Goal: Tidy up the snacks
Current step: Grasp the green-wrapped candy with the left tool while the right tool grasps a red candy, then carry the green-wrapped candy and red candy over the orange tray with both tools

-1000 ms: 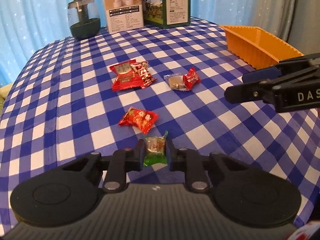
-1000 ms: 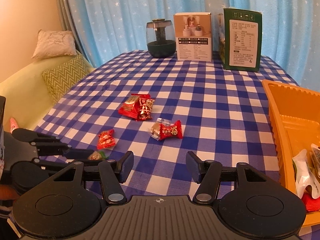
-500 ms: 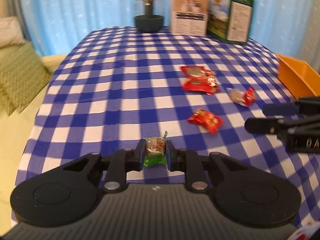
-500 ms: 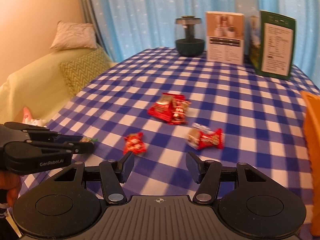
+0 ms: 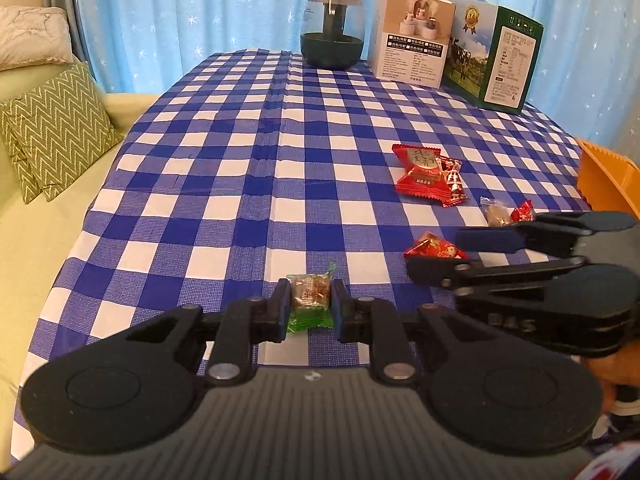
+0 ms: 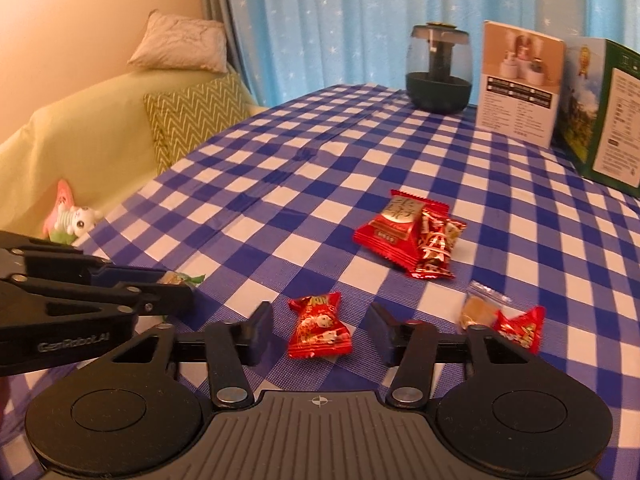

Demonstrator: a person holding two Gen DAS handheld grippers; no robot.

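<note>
Both fingers of the left gripper (image 5: 310, 304) are clamped on a green-wrapped candy (image 5: 310, 300), pinching it at the lower centre of the left wrist view, its clear green end sticking out below the pads. Fingers of the right gripper (image 6: 320, 328) stand apart and are closing, with a small red candy packet (image 6: 319, 330) lying on the cloth between them; the pads do not touch it. That packet sits at the lower centre of the right wrist view, and in the left wrist view it shows at centre right between the right gripper's two tips (image 5: 434, 246). Farther up the blue-and-white checked tablecloth (image 5: 256, 168), a large red snack packet (image 6: 390, 228) overlaps a smaller red one (image 6: 436, 248), and to their lower right lies a twist-wrapped candy with a red end (image 6: 504, 318). An orange tray (image 5: 608, 176) shows at the right edge of the left wrist view. At the table's far end stand a dark glass jar (image 5: 331, 34), a white box (image 5: 412, 36) and a green box (image 5: 496, 64), all before a blue star-print curtain (image 5: 200, 12). A green zigzag cushion (image 5: 56, 128) rests on the sofa at the left.
</note>
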